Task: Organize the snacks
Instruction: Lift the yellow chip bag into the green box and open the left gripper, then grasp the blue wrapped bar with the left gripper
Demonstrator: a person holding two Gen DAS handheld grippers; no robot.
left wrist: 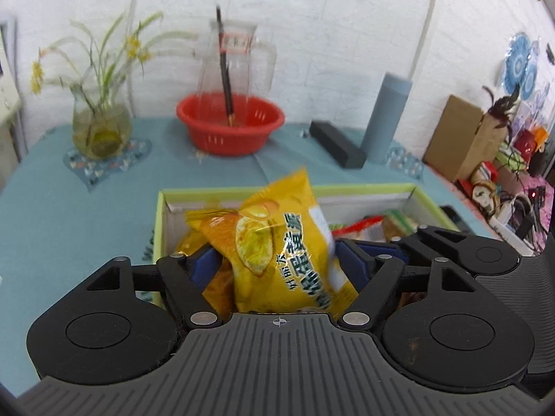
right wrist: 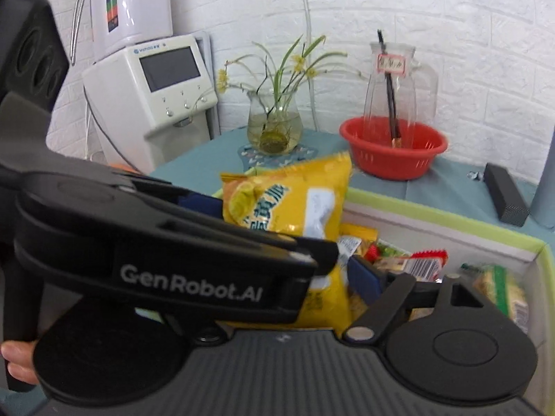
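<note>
Yellow bag [left wrist: 277, 253] stands upright over the box [left wrist: 367, 189], clamped between the left gripper's [left wrist: 277, 260] pads. Right gripper [right wrist: 350, 277] crowds beside it, grip unclear; a bump could knock the bag loose

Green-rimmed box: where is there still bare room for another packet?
In the green-rimmed box, bare floor shows only along the far wall behind the yellow packet that the left gripper holds. The right half, around the green packet, is crowded.

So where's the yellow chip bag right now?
The yellow bag is pinched in the left gripper, held over the left end of the green box.
</note>
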